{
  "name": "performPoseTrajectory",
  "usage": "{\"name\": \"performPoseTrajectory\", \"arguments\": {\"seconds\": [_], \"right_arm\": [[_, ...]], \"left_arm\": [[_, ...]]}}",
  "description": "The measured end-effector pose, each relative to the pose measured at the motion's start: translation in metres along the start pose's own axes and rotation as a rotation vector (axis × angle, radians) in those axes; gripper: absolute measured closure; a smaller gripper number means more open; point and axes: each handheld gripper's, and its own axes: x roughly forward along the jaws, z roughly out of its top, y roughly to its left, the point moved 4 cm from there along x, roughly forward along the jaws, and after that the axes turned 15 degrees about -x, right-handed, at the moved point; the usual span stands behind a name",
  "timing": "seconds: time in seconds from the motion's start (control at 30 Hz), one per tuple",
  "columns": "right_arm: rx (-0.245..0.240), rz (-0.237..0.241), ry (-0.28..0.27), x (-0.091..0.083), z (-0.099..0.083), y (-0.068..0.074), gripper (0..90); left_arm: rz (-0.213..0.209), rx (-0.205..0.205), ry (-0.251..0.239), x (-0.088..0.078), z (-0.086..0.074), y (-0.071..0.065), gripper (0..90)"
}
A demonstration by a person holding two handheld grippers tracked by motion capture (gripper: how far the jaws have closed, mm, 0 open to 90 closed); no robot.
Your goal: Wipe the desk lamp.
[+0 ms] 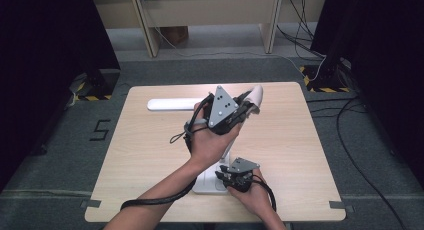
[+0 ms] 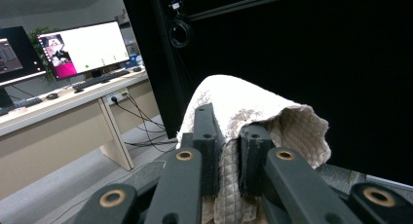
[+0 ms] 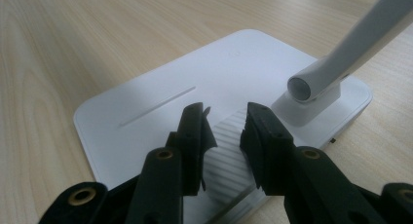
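Observation:
A white desk lamp stands on the wooden table: its flat base [image 1: 207, 184] is near the front edge, its thin arm [image 1: 229, 149] rises from it, and its long head [image 1: 170, 104] reaches left. My left gripper [image 1: 251, 104] is up at the lamp's top bend, shut on a white quilted cloth [image 1: 256, 95]. In the left gripper view the cloth [image 2: 243, 102] drapes over and between the jaws of the left gripper [image 2: 229, 131]. My right gripper [image 1: 221, 174] rests low on the base, jaws apart. The right gripper view has the right gripper [image 3: 224, 114] over the base [image 3: 160, 87], beside the arm's foot [image 3: 350, 44], with nothing clamped.
The table [image 1: 150, 155] has bare wood left and right of the lamp. Black cables [image 1: 345, 125] lie on the floor to the right. A pale desk [image 1: 210, 10] stands at the back. Monitors [image 2: 83, 48] sit on another desk in the left gripper view.

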Motion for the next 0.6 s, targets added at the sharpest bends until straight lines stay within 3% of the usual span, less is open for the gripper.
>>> {"name": "performPoseTrajectory", "arguments": {"seconds": [0.6], "right_arm": [[-0.001, 0.000, -0.003, 0.0001, -0.0001, -0.0001, 69.0]], "left_arm": [[-0.010, 0.010, 0.010, 0.0082, 0.0000, -0.0070, 80.9]]}}
